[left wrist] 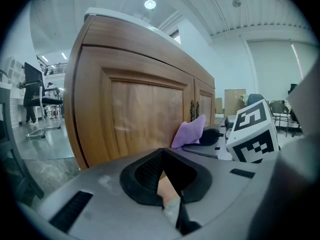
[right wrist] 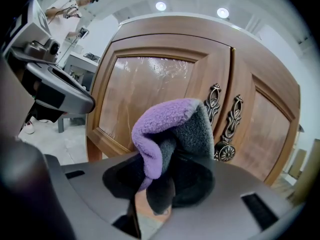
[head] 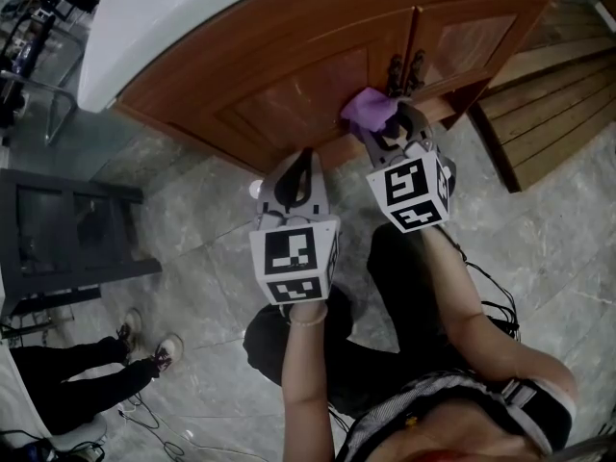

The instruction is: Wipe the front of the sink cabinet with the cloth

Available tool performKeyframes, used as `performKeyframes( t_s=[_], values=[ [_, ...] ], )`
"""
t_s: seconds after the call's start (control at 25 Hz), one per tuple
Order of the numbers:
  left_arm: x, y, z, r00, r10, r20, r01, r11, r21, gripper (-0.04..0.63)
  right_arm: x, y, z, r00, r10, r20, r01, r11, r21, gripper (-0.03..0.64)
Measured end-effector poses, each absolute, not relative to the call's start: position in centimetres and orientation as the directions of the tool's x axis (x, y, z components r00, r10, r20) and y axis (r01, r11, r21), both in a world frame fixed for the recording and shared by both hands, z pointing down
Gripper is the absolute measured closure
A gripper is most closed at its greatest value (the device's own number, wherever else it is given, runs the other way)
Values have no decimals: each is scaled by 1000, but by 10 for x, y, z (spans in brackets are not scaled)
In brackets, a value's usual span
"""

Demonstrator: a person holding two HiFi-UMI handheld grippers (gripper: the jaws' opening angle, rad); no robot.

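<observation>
At the sink cabinet (head: 289,75) front, the right hand-held gripper (head: 390,123), clamped on the purple cloth (head: 369,107), appears mid-wipe, a firm sweep across the door likely next; the left hand-held gripper (head: 305,157) hangs closed, empty.

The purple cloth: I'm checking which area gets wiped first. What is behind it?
Behind the purple cloth, clamped in the right tool, is the wooden cabinet door, with its ornate metal handles showing beside the cloth. The door's lower corner is covered by it.

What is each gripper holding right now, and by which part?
The right gripper clamps the purple-and-grey cloth by its bunched lower end. The left gripper holds nothing.
</observation>
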State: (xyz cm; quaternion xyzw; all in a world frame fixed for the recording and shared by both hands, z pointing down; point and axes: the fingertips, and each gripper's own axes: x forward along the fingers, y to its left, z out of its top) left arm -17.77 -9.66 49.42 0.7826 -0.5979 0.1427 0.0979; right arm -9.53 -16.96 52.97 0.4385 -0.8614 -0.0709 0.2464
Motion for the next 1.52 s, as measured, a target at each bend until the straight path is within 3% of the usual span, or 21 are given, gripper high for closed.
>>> performKeyframes(
  t_s=[0.68, 0.88, 1.04, 1.24, 1.52],
  values=[
    [-153, -108, 489, 190, -911, 365, -978, -206, -7, 595, -99, -171, 533, -554, -735, 390, -677, 671, 302, 442],
    [-166, -99, 475, 126, -942, 310, -992, -122, 33, 595, -100, -168, 536, -554, -715, 426, -654, 691, 308, 443],
    [-183, -95, 494, 72, -957, 280, -997, -76, -2, 595, -102, -169, 534, -564, -733, 381, -661, 677, 323, 443],
    [-174, -106, 523, 132, -959, 249, -990, -114, 84, 595, -100, -169, 537, -573, -730, 371, -647, 682, 342, 446],
    [-158, -116, 498, 207, -947, 247, -978, -192, 84, 594, -80, -151, 505, -598, -645, 476, -612, 751, 249, 445]
  ],
)
